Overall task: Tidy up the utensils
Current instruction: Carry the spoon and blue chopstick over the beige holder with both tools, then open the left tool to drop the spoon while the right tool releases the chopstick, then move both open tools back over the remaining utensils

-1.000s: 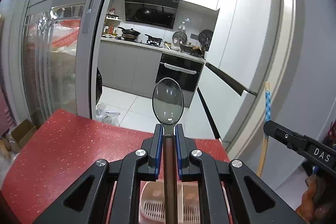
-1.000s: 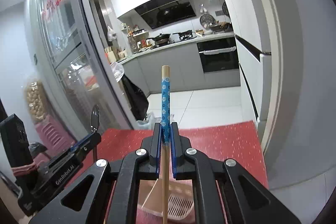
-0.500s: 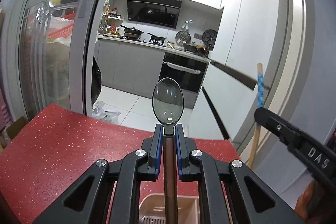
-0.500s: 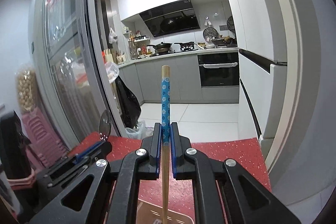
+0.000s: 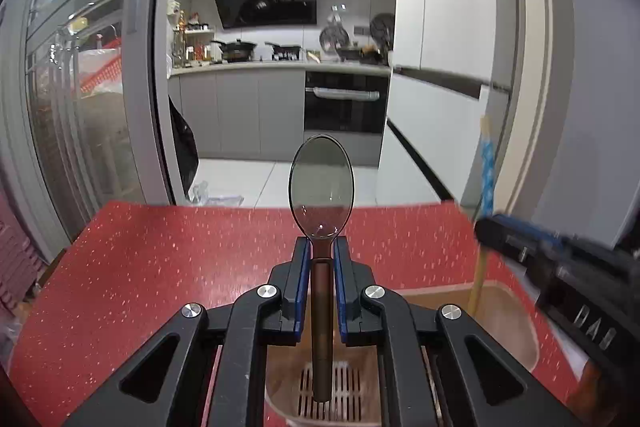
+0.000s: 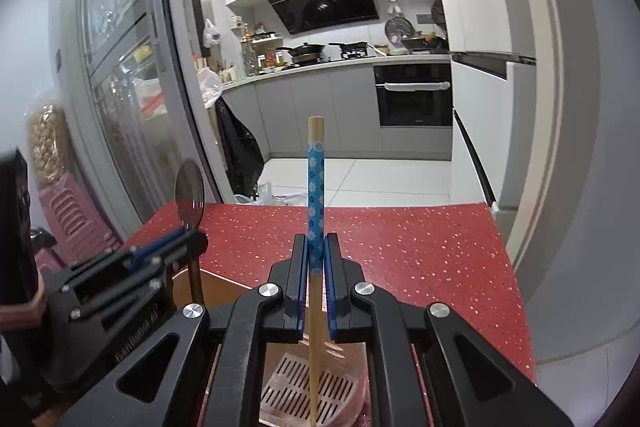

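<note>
My left gripper [image 5: 321,255] is shut on a spoon [image 5: 321,187] with a dark bowl and brown handle, held upright; the handle's end hangs inside a beige slotted utensil holder [image 5: 508,323]. My right gripper [image 6: 316,251] is shut on a wooden chopstick [image 6: 315,183] with a blue flowered band, also upright, its lower end over the same holder [image 6: 296,383]. The right gripper [image 5: 492,231] with its chopstick [image 5: 487,163] shows at the right of the left wrist view. The left gripper [image 6: 192,239] and spoon [image 6: 189,193] show at the left of the right wrist view.
The holder stands on a red speckled table [image 5: 160,267] whose far edge faces a kitchen doorway. A glass sliding door [image 5: 80,107] is on the left and a white wall [image 5: 580,107] on the right. A pink plastic stool [image 6: 76,219] stands left of the table.
Both grippers have come lower and tilted down toward the table. The holder now shows larger beneath both utensils, with the spoon handle and chopstick end down in it.
</note>
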Motion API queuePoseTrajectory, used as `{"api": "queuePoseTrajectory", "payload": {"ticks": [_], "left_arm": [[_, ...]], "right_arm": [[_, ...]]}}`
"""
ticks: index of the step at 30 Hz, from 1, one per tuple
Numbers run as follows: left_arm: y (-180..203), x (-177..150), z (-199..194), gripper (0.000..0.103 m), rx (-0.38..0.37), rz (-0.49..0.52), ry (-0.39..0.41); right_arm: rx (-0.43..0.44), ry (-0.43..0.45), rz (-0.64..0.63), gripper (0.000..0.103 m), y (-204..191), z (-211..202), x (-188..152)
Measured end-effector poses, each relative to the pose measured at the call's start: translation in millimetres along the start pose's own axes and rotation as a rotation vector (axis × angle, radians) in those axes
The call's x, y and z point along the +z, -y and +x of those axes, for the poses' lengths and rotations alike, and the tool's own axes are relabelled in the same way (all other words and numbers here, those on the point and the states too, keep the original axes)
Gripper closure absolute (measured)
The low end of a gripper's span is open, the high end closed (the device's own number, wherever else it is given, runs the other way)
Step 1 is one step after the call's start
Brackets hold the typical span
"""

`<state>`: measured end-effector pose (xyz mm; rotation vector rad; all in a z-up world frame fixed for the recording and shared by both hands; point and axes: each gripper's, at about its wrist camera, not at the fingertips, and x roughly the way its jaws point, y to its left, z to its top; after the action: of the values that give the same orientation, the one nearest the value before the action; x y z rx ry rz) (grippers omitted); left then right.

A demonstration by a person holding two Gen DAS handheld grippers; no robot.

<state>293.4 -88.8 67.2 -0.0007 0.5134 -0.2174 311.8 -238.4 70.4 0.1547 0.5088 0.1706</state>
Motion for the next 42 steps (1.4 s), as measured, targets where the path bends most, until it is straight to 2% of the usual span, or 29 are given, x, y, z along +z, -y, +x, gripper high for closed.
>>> {"api": "queuePoseTrajectory", "payload": {"ticks": [5,12,17,18,20,21,22,26,28,34,35,36,37,39,42], "left_arm": [[0,-6,6,0.066,-0.007,-0.013,-0.058],[1,-5,6,0.066,-0.001,-0.018,-0.085],[-2,-4,5,0.066,0.013,-0.033,-0.096],[-2,-4,4,0.066,0.015,-0.034,-0.098],[-2,-3,3,0.066,0.017,-0.034,-0.097],[-1,-2,1,0.066,0.02,-0.034,-0.093],[-1,-2,-1,0.066,0.021,-0.034,-0.09],[0,1,-6,0.066,0.018,-0.037,-0.083],[-1,2,-9,0.066,0.017,-0.04,-0.08],[-3,5,-23,0.066,0.013,-0.048,-0.066],[-3,5,-26,0.063,0.014,-0.048,-0.064],[-4,6,-29,0.028,0.017,-0.048,-0.065],[-5,5,-33,0.002,0.026,-0.052,-0.066],[-9,3,-50,0.0,0.052,-0.059,-0.012],[-13,-3,-63,0.0,0.05,-0.043,-0.021]], "right_arm": [[0.011,-0.043,0.028,0.095,8,4,3],[0.025,-0.116,0.073,0.094,15,18,7],[0.035,-0.128,0.08,0.092,15,18,7],[0.038,-0.13,0.081,0.088,15,17,7],[0.044,-0.127,0.086,0.071,17,14,8],[0.049,-0.122,0.092,0.058,19,12,9],[0.05,-0.113,0.098,0.055,19,9,9],[0.054,-0.09,0.105,0.053,18,-5,11],[0.054,-0.08,0.106,0.048,18,-12,12],[0.051,-0.065,0.108,0.04,18,-33,9],[0.05,-0.067,0.111,0.04,18,-36,8],[0.049,-0.069,0.116,0.039,18,-39,7],[0.048,-0.071,0.119,0.039,18,-42,6],[0.049,-0.077,0.122,0.038,17,-49,3],[0.049,-0.085,0.117,0.032,16,-61,-4]]}}
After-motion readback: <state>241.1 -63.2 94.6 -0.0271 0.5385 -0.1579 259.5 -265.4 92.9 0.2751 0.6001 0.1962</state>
